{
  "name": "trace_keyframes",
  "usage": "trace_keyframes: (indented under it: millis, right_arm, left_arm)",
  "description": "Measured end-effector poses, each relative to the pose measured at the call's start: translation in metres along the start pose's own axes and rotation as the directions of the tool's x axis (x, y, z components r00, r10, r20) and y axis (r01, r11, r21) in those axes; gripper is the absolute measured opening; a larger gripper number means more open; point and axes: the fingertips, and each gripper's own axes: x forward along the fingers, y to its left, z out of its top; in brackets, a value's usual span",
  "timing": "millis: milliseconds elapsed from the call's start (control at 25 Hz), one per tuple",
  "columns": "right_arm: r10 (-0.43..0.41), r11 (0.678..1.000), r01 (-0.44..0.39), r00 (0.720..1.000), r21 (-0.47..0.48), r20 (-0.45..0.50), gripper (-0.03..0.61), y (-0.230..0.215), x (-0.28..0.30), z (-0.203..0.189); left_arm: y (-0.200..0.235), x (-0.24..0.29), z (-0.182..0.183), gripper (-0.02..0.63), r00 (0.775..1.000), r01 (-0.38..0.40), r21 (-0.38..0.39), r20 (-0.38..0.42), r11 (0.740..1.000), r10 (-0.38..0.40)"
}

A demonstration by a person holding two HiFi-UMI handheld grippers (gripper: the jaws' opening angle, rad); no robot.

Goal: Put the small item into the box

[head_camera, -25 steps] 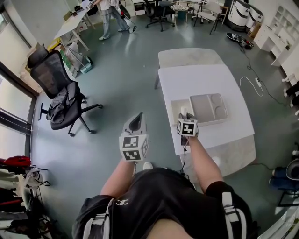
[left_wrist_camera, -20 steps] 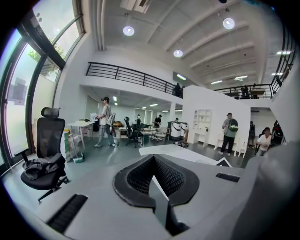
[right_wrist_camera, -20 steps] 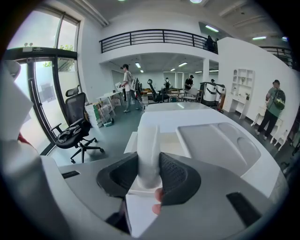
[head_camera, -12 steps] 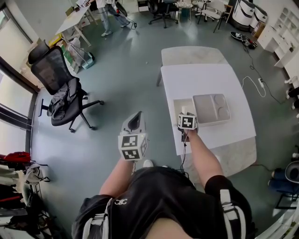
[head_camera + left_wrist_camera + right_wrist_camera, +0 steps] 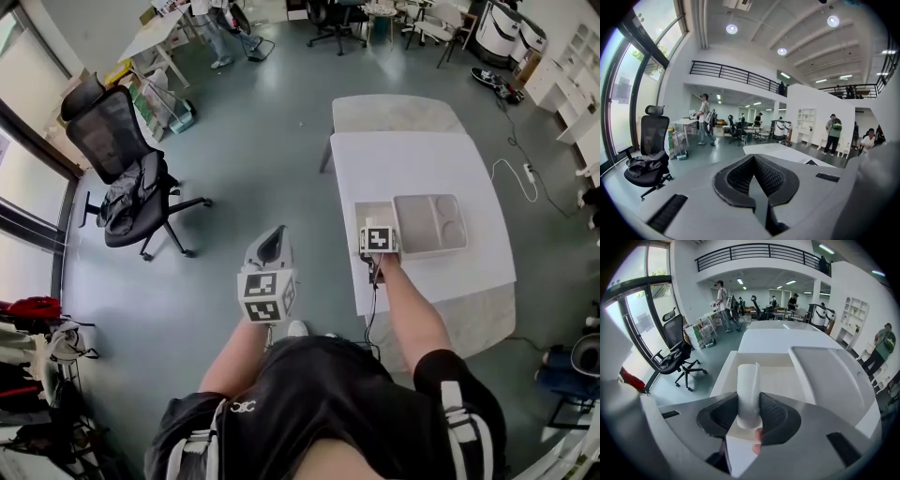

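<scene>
A small white roll (image 5: 748,390) stands upright between the pads of my right gripper (image 5: 749,413), which is shut on it. Just ahead of it lies the open white box (image 5: 725,369), with its lid (image 5: 829,376) lying on the right. In the head view the right gripper (image 5: 375,227) hovers at the near edge of the box (image 5: 360,212) on the white table (image 5: 422,164). My left gripper (image 5: 272,246) hangs over the floor to the left of the table. Its jaws (image 5: 761,187) are shut with nothing between them.
A black office chair (image 5: 122,178) draped with clothes stands on the floor at left. A second pale table (image 5: 394,112) adjoins the far end of the white one. A cable (image 5: 520,169) lies on the floor at right. People and desks stand far off.
My right gripper has edged slightly forward toward the box with the roll still in it. The left gripper has stayed where it was.
</scene>
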Motion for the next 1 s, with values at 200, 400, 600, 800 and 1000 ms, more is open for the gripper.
trace_keyframes:
  millis: [200, 400, 600, 800, 1000]
  right_arm:
    - [-0.263, 0.963, 0.247, 0.946, -0.105, -0.190, 0.133, -0.045, -0.005, -0.025]
    - [-0.249, 0.967, 0.222, 0.931, -0.127, -0.266, 0.133, -0.040, 0.001, -0.030]
    - [-0.212, 0.976, 0.188, 0.939, -0.111, -0.272, 0.145, -0.032, 0.000, -0.029]
    - [-0.196, 0.979, 0.175, 0.949, -0.103, -0.246, 0.169, -0.023, -0.005, -0.022]
    - [-0.249, 0.968, 0.241, 0.950, -0.063, -0.190, 0.170, -0.038, -0.010, -0.018]
  left_arm:
    - [0.000, -0.002, 0.000, 0.005, 1.000, 0.010, -0.001, 0.001, 1.000, -0.010]
    - [0.004, -0.004, -0.001, 0.005, 1.000, 0.002, -0.011, -0.004, 1.000, -0.002]
    - [0.008, -0.008, -0.002, 0.005, 1.000, -0.002, -0.014, -0.004, 1.000, 0.001]
    - [0.010, -0.012, -0.002, 0.005, 1.000, 0.004, -0.013, -0.006, 1.000, -0.004]
    - [0.012, -0.012, -0.005, 0.005, 1.000, 0.012, -0.010, -0.005, 1.000, -0.012]
